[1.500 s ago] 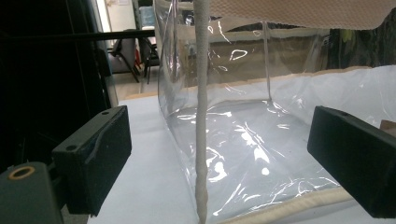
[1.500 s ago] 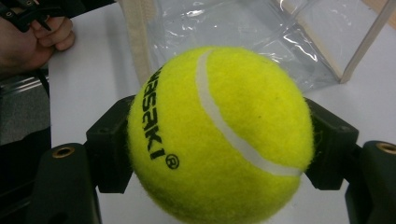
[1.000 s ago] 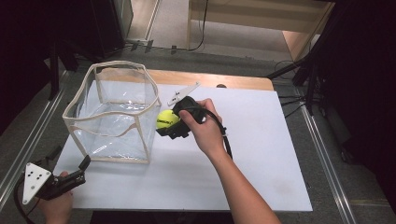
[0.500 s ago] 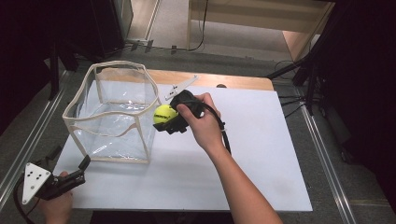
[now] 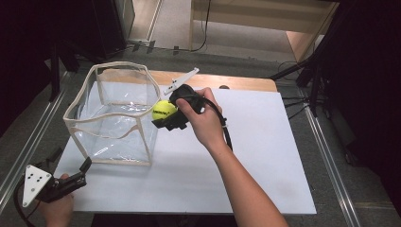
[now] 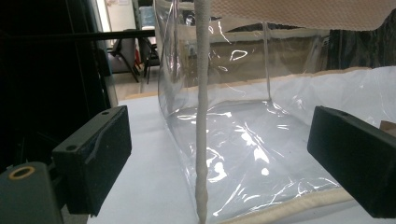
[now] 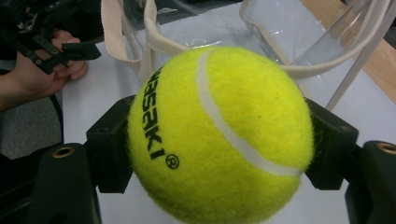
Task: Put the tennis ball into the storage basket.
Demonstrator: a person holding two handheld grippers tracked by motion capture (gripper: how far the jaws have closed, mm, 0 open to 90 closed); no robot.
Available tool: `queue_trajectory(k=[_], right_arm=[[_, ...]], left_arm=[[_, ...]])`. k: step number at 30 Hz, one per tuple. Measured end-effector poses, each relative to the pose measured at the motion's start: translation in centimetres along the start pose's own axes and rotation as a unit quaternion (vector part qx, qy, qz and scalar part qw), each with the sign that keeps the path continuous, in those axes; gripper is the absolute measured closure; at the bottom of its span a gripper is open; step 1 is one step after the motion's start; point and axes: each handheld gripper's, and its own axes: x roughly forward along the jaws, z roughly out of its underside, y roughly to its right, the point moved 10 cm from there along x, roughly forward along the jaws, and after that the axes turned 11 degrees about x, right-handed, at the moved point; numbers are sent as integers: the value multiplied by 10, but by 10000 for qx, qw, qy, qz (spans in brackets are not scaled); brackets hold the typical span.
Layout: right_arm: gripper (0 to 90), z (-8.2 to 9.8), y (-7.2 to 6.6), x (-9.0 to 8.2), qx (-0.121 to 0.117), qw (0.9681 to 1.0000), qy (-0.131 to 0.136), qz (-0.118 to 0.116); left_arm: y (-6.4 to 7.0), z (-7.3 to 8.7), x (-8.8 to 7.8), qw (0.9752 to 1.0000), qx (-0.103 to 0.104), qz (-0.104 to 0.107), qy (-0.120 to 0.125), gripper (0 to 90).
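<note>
Yellow tennis ball sits clamped between my right gripper's jaws, raised at the bag's three o'clock edge, just outside the rim. By my reading, the pick-up is done; carrying it over the clear plastic bag and dropping it remain. My left gripper waits at seven o'clock, jaws spread, holding nothing. Since a second ago, the ball has climbed higher and edged toward the rim; the left gripper hasn't budged.

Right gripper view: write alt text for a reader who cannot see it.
A yellow tennis ball is clamped between the right gripper's black fingers. Behind it stands a clear bag with cream trim on a white table.
</note>
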Motion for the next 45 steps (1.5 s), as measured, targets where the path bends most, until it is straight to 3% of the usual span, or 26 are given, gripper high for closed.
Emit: queue_trajectory(k=[24, 45], right_arm=[[236, -30, -3, -10, -95, 9999, 112, 35], [235, -59, -7, -5, -177, 9998, 86, 95]], left_arm=[[0, 0, 0, 10000, -33, -6, 10, 68], [-1, 0, 0, 10000, -33, 2, -20, 68]])
